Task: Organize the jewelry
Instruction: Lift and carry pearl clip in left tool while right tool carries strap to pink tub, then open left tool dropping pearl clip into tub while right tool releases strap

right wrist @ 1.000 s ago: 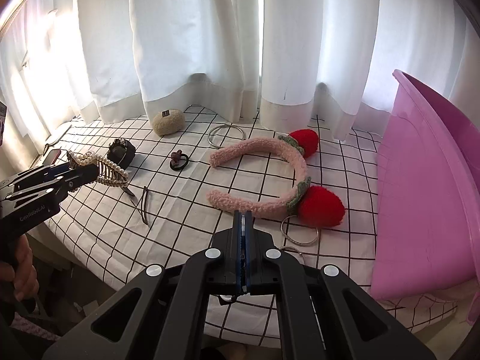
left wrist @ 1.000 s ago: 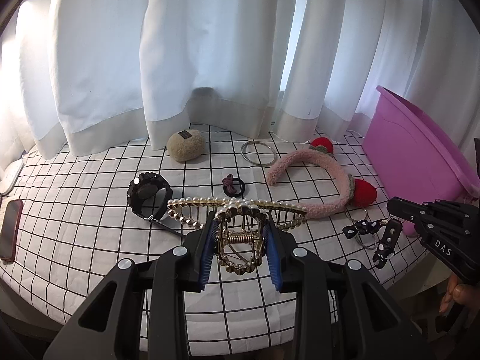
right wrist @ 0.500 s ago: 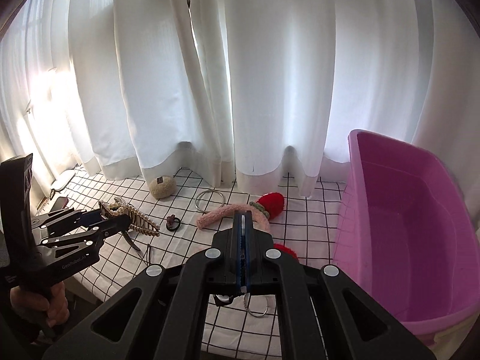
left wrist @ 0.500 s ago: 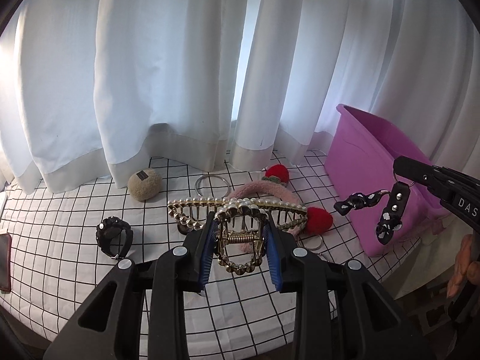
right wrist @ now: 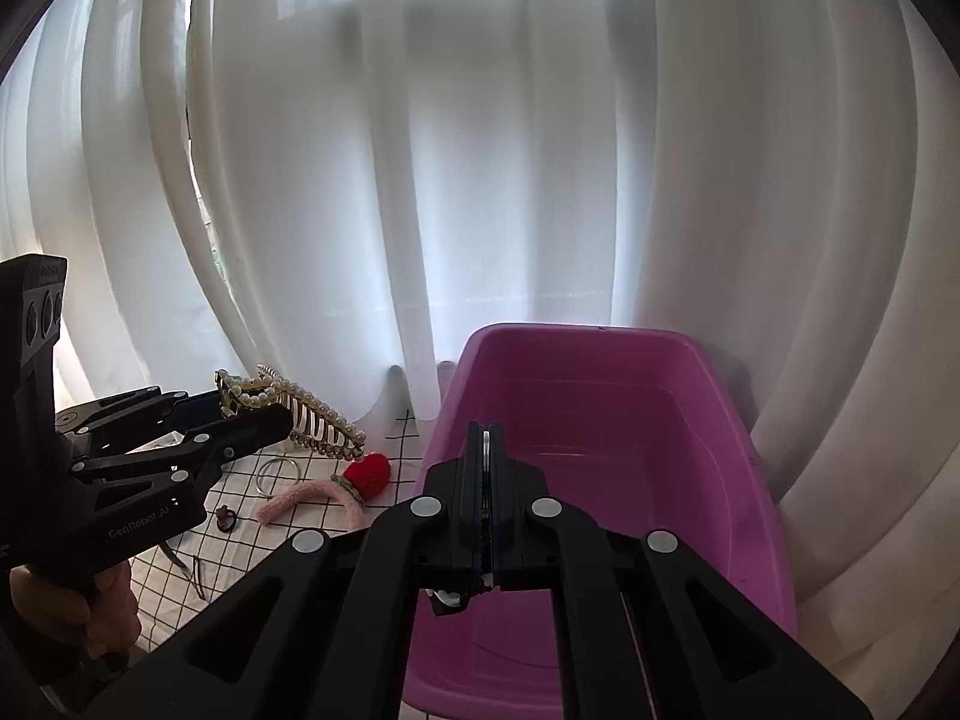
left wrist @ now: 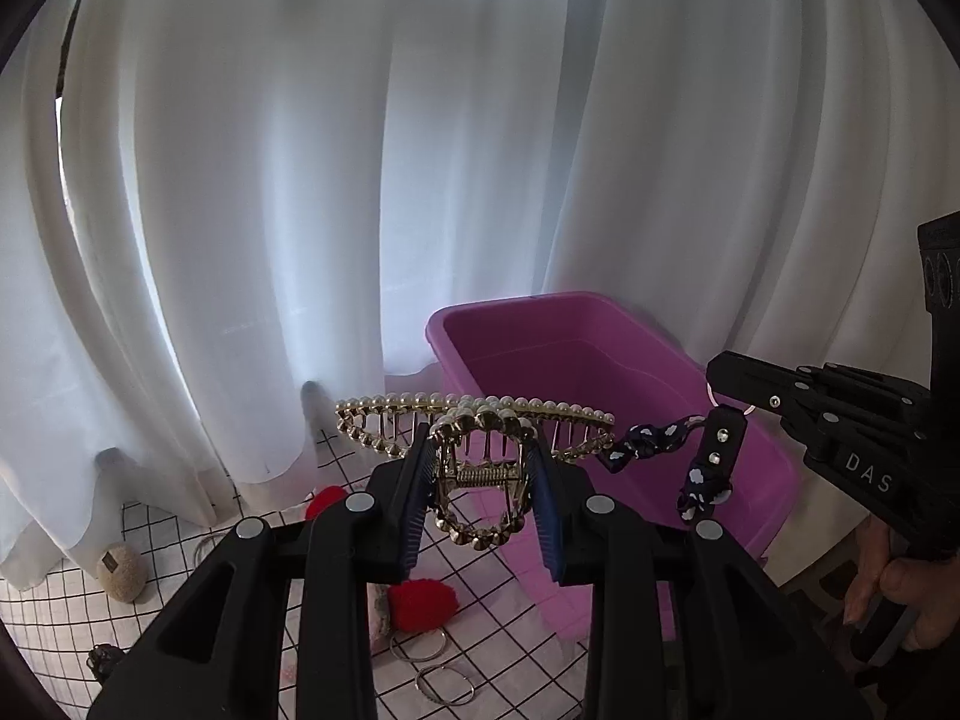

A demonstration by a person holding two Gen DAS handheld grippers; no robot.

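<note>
The left gripper (left wrist: 483, 483) is raised, its blue-padded fingers (left wrist: 418, 498) clamped on the sprung middle of a gold, pearl-studded claw hair clip (left wrist: 474, 426). Just beside it on its right, the right gripper (right wrist: 486, 501) is pressed fully together, pinching the ring of a navy, white-dotted fabric bow strap (left wrist: 696, 462) that dangles below its tip. A bare hand (left wrist: 894, 582) grips its handle.

Blk fingers (left wrist: 420, 504) w/ blue pads, silver screws.
</note>
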